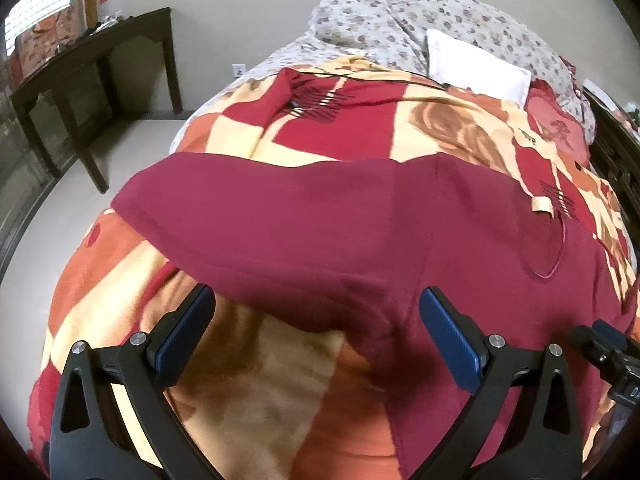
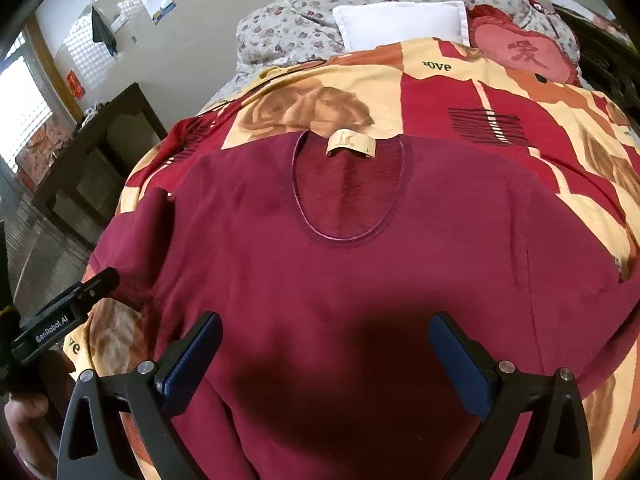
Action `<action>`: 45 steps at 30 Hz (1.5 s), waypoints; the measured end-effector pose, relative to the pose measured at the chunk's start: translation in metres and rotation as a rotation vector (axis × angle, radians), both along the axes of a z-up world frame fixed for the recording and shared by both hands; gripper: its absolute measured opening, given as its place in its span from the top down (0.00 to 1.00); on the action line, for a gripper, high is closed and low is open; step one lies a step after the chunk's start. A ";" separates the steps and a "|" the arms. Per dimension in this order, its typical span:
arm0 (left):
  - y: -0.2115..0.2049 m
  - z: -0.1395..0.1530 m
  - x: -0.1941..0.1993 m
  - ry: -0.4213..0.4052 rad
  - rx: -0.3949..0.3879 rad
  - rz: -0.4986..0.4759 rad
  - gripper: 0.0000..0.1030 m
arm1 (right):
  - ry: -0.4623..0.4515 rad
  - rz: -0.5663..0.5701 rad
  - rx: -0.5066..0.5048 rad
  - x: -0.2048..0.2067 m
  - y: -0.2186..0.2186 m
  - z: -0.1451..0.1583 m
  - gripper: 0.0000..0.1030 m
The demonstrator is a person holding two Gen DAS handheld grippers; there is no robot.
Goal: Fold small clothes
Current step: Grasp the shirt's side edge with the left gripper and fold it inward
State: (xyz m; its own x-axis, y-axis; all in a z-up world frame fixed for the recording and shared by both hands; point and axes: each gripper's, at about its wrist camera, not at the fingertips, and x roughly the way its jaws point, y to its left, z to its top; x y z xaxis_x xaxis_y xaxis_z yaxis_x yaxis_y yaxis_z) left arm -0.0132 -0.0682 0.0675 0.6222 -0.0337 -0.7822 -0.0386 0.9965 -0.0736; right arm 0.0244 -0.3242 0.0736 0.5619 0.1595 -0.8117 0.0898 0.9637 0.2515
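A dark red long-sleeved top [image 2: 360, 272] lies flat on the bed, neckline and beige label [image 2: 351, 148] toward the pillows. In the left wrist view its left sleeve [image 1: 280, 208] stretches out to the left. My left gripper [image 1: 316, 300] is open and empty, hovering over the armpit area where sleeve meets body. My right gripper [image 2: 326, 328] is open and empty, hovering over the top's chest below the neckline. The left gripper also shows at the left edge of the right wrist view [image 2: 68, 312].
The bed is covered by a red, orange and cream patterned blanket [image 1: 132, 300]. Floral pillows [image 2: 304, 12], a white pillow [image 2: 400, 24] and a red heart cushion [image 2: 520, 52] lie at the head. A dark wooden table [image 1: 80, 72] stands left of the bed.
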 end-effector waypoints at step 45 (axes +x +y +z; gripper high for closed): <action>-0.186 0.017 0.014 -0.035 -0.340 -0.497 0.93 | 0.000 -0.221 0.057 -0.033 -0.116 0.016 0.01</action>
State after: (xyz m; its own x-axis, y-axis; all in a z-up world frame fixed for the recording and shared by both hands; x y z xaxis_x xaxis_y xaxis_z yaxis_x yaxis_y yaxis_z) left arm 0.0010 -0.2540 0.0849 0.4932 -0.5718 -0.6556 0.4337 0.8149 -0.3845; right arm -0.0089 -0.4404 0.0893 0.5879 0.0779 -0.8051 0.2975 0.9048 0.3048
